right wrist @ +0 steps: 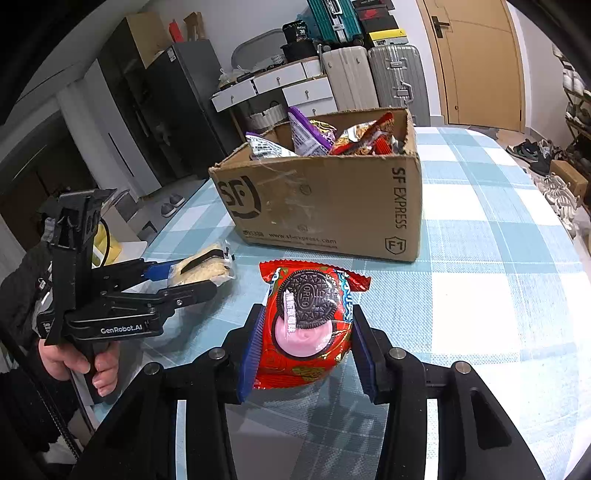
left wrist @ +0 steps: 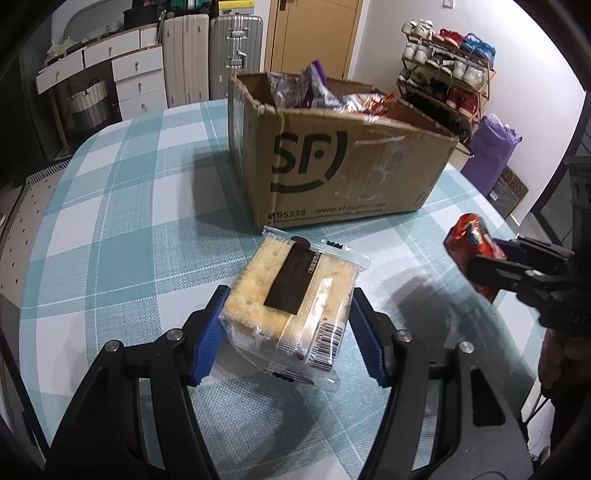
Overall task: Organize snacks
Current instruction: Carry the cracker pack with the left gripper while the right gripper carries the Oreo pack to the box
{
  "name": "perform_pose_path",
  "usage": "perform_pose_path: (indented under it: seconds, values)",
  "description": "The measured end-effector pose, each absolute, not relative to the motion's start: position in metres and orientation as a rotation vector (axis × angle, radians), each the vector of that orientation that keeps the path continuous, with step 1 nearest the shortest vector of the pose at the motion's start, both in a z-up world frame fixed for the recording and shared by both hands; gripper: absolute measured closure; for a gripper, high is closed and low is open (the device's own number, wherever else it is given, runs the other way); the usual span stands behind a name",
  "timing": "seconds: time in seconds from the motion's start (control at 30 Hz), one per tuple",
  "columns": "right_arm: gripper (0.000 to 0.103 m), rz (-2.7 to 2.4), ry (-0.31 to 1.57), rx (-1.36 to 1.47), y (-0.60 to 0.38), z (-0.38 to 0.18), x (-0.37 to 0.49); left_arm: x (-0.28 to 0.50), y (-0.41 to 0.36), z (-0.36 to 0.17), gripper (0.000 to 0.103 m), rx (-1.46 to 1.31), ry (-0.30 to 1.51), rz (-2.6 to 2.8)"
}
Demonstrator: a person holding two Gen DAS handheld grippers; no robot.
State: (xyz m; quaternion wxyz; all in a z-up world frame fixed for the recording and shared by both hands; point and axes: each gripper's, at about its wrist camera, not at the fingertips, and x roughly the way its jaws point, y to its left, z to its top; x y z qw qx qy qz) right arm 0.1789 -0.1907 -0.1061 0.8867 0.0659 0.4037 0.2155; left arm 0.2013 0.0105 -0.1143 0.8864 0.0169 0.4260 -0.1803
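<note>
Item 1, desk point(left wrist: 122, 229): rounded top under a teal-and-white check cloth, matte weave, bare apart from the goods listed here.

Item 2, cardboard box point(left wrist: 343, 173): brown shipping carton, flaps open, standing on the far half of the desk and heaped with snack bags point(left wrist: 314, 88) in purple, silver and red.

Item 3, my left tongs point(left wrist: 288, 317): part-open, blue pads pressed on both sides of a clear cracker packet point(left wrist: 295, 291), held just above the cloth in front of the box.

Item 4, my right tongs point(right wrist: 304, 343): narrower, clamped on a red Oreo pack point(right wrist: 308, 321), lifted clear of the desk near the box's front face.

Item 5, room: white drawer unit point(left wrist: 125, 74), 2 upright suitcases point(left wrist: 236, 55), wooden door point(left wrist: 314, 33), loaded shoe rack point(left wrist: 447, 74), purple bag point(left wrist: 487, 151) on the floor. A hand point(right wrist: 79, 363) grips the left handle.
</note>
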Motion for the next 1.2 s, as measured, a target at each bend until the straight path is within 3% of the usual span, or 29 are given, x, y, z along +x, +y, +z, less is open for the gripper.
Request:
perform_pose_path:
  seconds: [1.2]
  values:
    - [0.059,0.486,0.670,0.124,-0.193,-0.031,0.193,0.187,-0.024,-0.009,0.042,0.007,0.718,-0.424]
